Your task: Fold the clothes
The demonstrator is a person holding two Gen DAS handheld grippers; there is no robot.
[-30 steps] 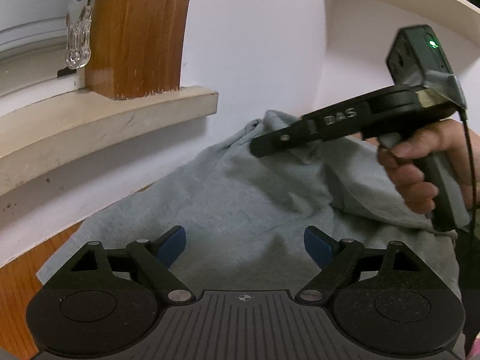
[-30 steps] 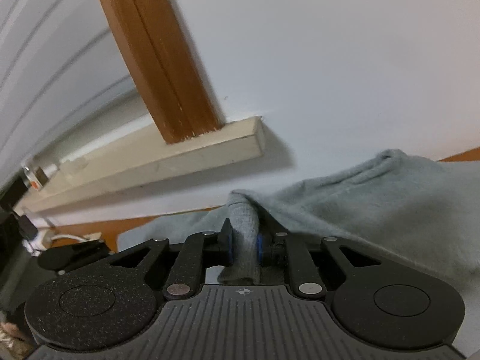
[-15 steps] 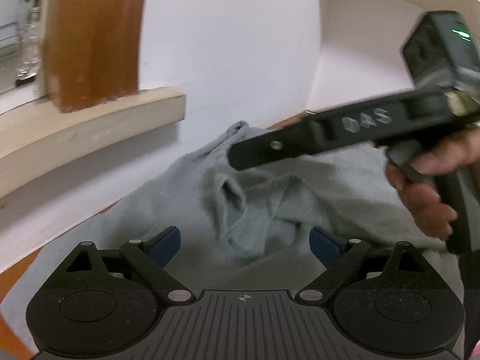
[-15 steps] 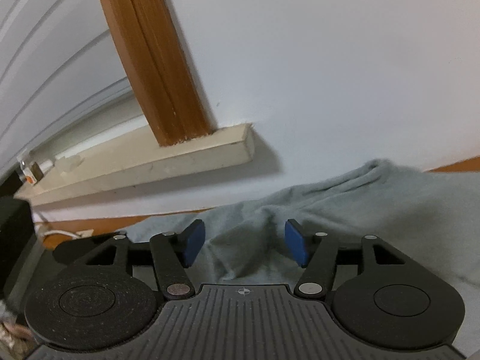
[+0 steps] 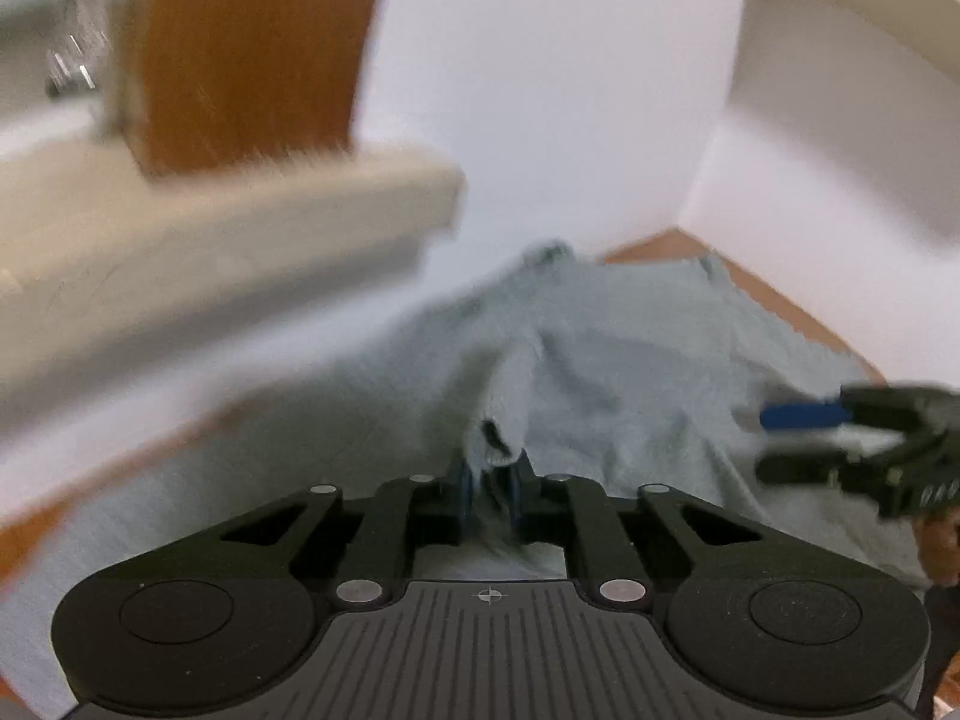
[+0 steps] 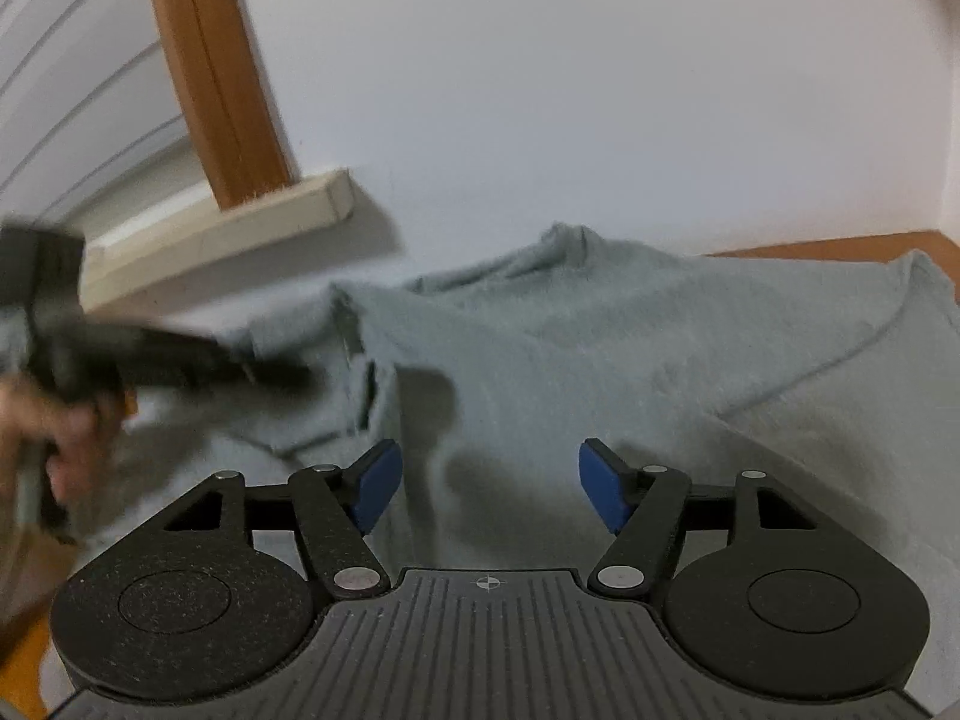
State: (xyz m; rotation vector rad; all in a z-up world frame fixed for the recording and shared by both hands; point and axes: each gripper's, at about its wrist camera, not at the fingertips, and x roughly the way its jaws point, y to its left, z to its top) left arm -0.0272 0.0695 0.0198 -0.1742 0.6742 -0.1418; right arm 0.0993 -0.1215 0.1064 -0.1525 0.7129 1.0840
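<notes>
Through left wrist view: left gripper (image 5: 491, 489) now clamped on a raised ridge of the grey garment (image 5: 630, 360); half a second ago wide apart with nothing between. Cloth tents up from the pinch, rest spread on the wooden table (image 5: 774, 294) against the white wall. Right gripper (image 5: 798, 441) at far right, fingers apart, hovering over cloth. Heavy motion blur.

Through right wrist view: right gripper (image 6: 489, 486) spread wider than before, nothing between the blue pads (image 6: 375, 483), garment (image 6: 630, 360) just beyond. Left gripper (image 6: 264, 369) blurred at left, gripping cloth.

Reads as handover of the fold point, right to left; fold barely begun. No containers visible.
</notes>
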